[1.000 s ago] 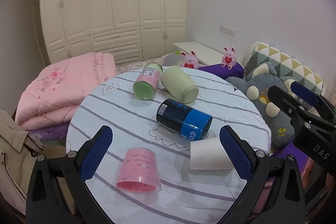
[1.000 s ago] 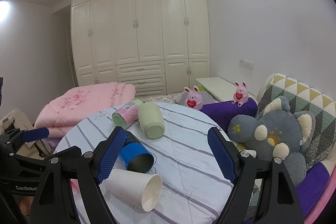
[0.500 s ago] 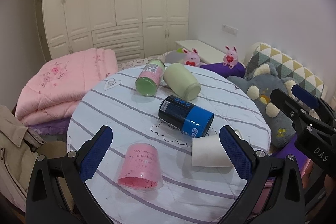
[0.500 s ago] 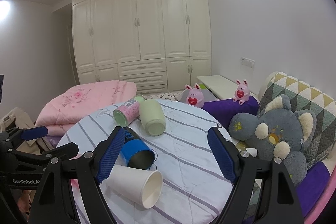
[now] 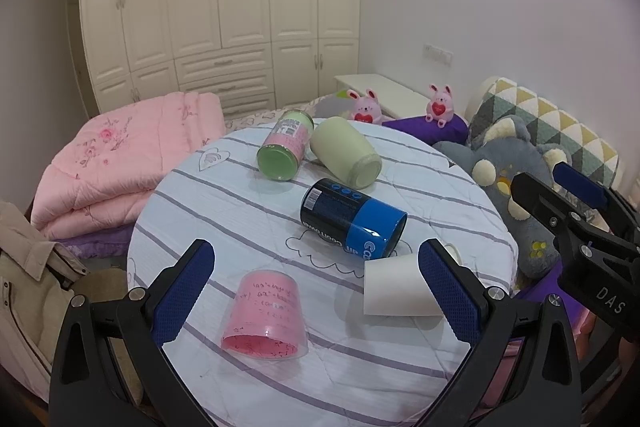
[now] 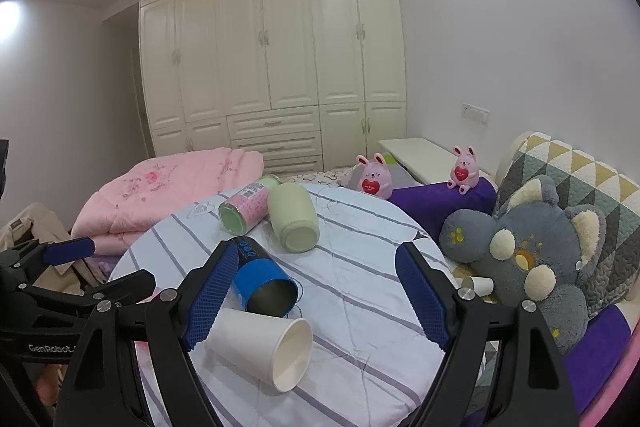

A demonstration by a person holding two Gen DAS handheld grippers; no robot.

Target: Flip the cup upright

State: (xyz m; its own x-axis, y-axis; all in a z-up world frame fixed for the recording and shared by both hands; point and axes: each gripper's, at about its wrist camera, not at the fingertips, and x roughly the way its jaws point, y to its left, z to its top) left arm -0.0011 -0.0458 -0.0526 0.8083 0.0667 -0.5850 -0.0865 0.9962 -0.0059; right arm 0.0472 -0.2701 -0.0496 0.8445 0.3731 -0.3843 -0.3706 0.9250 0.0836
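The round table, covered in a striped quilted cloth, carries five vessels, all lying on their sides or inverted, and none is yet set upright. Largest risk: the blue can lies on its side touching the white paper cup; if I nudge either, I judge the can may roll across the soft cloth toward the table edge. The cream jar and the green jar lie side by side at the far side, and a rolling can could strike them. The white paper cup lies with its open mouth toward my right gripper, whose fingers are spread wide with nothing between them; a pinch on the thin wall could crush it. The pink cup sits mouth-down on the cloth near my left gripper, also spread wide and empty; its flexible rim could slip from the pads while turning. The cloth may also wrinkle and tip a cup once it is stood up.
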